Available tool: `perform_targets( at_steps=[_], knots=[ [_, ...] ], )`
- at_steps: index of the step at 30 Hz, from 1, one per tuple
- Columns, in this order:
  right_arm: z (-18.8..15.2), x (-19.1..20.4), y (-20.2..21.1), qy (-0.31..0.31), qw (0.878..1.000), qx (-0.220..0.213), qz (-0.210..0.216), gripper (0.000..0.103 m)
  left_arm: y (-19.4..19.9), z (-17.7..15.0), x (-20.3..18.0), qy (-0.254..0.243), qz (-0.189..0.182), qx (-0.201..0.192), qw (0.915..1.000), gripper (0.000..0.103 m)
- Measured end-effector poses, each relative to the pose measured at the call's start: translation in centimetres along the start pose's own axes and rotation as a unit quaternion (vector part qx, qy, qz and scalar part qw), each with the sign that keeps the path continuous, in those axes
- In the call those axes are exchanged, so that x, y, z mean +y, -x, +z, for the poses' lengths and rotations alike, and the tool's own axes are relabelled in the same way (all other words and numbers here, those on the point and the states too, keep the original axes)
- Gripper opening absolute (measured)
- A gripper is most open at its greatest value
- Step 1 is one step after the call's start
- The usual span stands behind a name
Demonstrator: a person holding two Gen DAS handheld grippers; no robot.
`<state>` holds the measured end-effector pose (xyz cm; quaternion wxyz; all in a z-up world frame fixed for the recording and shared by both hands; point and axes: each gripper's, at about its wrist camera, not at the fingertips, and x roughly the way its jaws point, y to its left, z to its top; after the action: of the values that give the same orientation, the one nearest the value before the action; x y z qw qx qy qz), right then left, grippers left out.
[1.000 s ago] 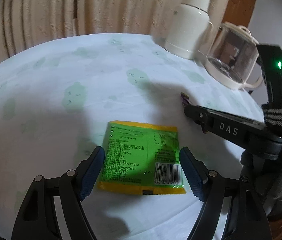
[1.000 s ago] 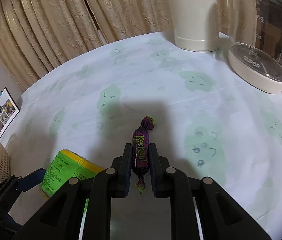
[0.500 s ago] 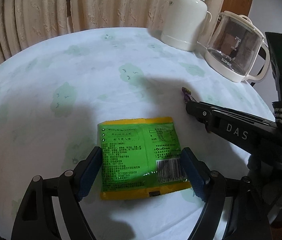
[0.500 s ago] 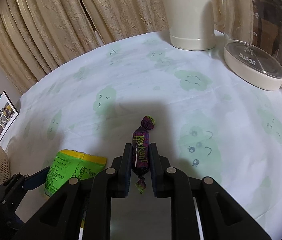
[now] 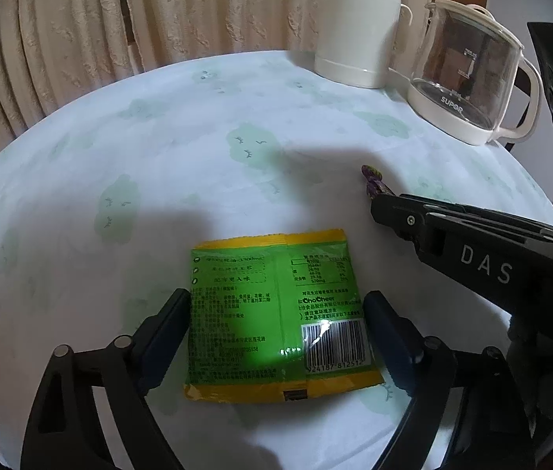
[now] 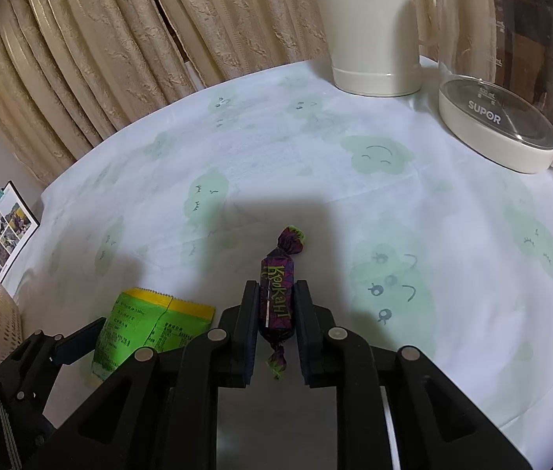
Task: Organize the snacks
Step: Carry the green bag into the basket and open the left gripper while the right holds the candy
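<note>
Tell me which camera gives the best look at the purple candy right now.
The right wrist view: the purple candy sits centred between the right gripper jaws, its wrapper lettering readable and both twisted ends visible. The left wrist view shows only one twisted end poking out past the tip of that gripper, the rest hidden.

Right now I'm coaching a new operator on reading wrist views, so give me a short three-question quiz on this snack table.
1. True or false: the right gripper is shut on the purple twist-wrapped candy.
2. Which side of the flat green and yellow snack packet faces up? A. front B. barcode back
3. Fill in: the glass kettle on a cream base reads ____.

Key: 1 true; 2 B; 3 SUPOR. Also, the left gripper brackets the packet with its jaws apart.
</note>
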<state>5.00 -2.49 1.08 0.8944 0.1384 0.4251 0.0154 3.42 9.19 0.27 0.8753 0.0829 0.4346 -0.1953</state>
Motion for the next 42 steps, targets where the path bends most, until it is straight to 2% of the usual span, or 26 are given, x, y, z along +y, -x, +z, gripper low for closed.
perform_targets(
  at_steps=[6, 10, 22, 34, 42],
  knots=[
    [0.0, 0.1, 0.2, 0.004, 1.000, -0.004, 0.008, 0.017, 0.6, -0.1, 0.4, 0.010, -0.003, -0.015, 0.9998, 0.075],
    [0.0, 0.1, 0.7, 0.002, 1.000, -0.012, 0.015, 0.017, 1.5, -0.2, 0.6, 0.012, 0.014, -0.034, 0.9992, 0.074],
    [0.1, 0.4, 1.4, -0.002, 0.999, -0.024, 0.038, 0.017, 5.1, 0.0, 2.6, 0.055, 0.032, -0.088, 0.9941, 0.074],
    [0.2, 0.9, 2.7, -0.011, 0.993, -0.044, 0.106, 0.016, 9.6, -0.4, 6.0, 0.101, 0.085, -0.155, 0.9791, 0.074],
    [0.4, -0.1, 3.0, -0.031, 0.992, -0.051, 0.107, 0.016, 11.5, -1.2, 9.0, 0.143, 0.105, -0.175, 0.9684, 0.075]
  ],
)
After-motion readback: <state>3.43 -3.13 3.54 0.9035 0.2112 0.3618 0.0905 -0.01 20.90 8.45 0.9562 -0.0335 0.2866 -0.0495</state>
